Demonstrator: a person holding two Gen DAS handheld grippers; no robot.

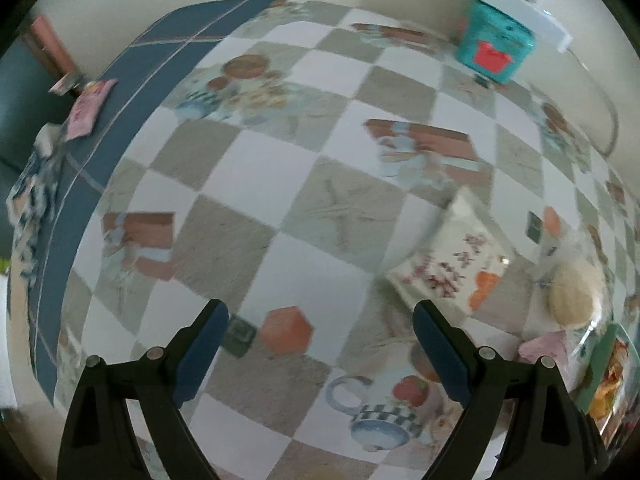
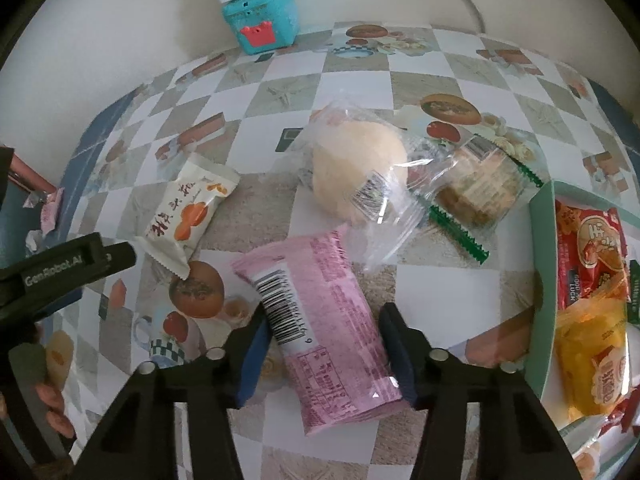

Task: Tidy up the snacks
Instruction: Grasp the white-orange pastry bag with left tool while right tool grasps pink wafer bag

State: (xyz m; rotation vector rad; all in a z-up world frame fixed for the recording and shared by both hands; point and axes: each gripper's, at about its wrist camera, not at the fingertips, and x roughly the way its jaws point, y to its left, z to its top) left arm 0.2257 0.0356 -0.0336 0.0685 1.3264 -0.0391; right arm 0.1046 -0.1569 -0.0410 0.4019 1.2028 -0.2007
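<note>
Left wrist cam: above table (image 1: 280, 184), tilted down, motion-blurred. Right wrist cam: lower, close over pink packet (image 2: 320, 328). Shared: teal box (image 1: 494, 46) (image 2: 262, 20), white packet (image 1: 452, 256) (image 2: 188, 208), bun (image 1: 574, 294) (image 2: 358, 168).

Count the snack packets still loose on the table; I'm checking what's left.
4: white packet left, pink packet between the right tool's fingers, round bun centre, biscuit pack right. Others may be hidden.

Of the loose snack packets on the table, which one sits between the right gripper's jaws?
The pink packet, barcode side up; the white packet, bun and cracker pack lie farther off.
</note>
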